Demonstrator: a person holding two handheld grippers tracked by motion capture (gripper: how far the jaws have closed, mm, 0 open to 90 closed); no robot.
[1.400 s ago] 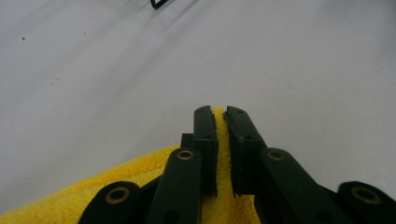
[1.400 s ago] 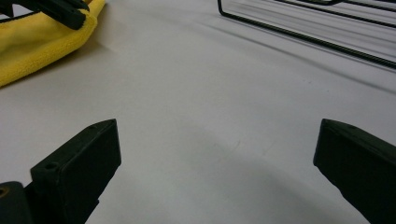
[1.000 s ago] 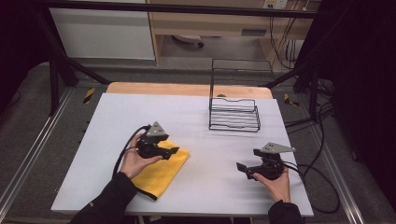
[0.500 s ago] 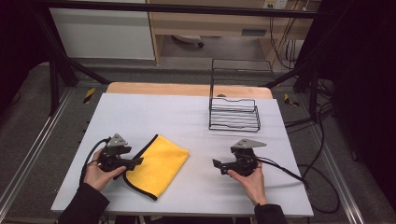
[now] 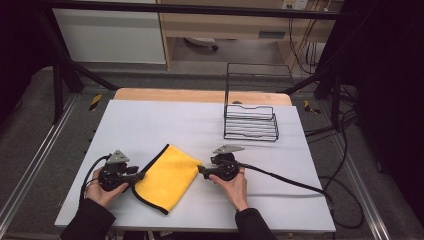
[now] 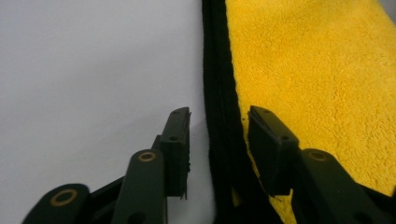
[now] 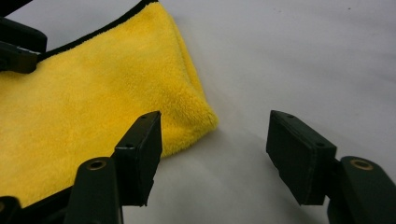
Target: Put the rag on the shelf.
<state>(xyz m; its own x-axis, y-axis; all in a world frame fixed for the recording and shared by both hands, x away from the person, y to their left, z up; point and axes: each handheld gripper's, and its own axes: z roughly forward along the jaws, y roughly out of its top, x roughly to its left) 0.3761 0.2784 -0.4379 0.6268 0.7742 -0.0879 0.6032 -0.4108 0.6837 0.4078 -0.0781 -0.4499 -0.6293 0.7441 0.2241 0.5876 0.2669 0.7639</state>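
Lying folded on the white table (image 5: 150, 125), near its front edge: yellow cloth (image 5: 167, 176), black-hemmed, between the two grippers. Lower layers of the fold hidden beneath the top one.

Left gripper (image 6: 218, 135) at the cloth's left side, jaws part-way apart and just been closing; black hem (image 6: 219, 93) running between them, pads not yet pressing on it. Hem's near end cut off below the jaws in the left gripper view.

Right gripper (image 7: 214, 140) at the cloth's right corner, jaws fairly wide and just been closing; corner lying between them, untouched. Far jaws of the other gripper cropped at the upper left of that view.

Standing at the table's far right: black wire rack (image 5: 250, 117), well apart.
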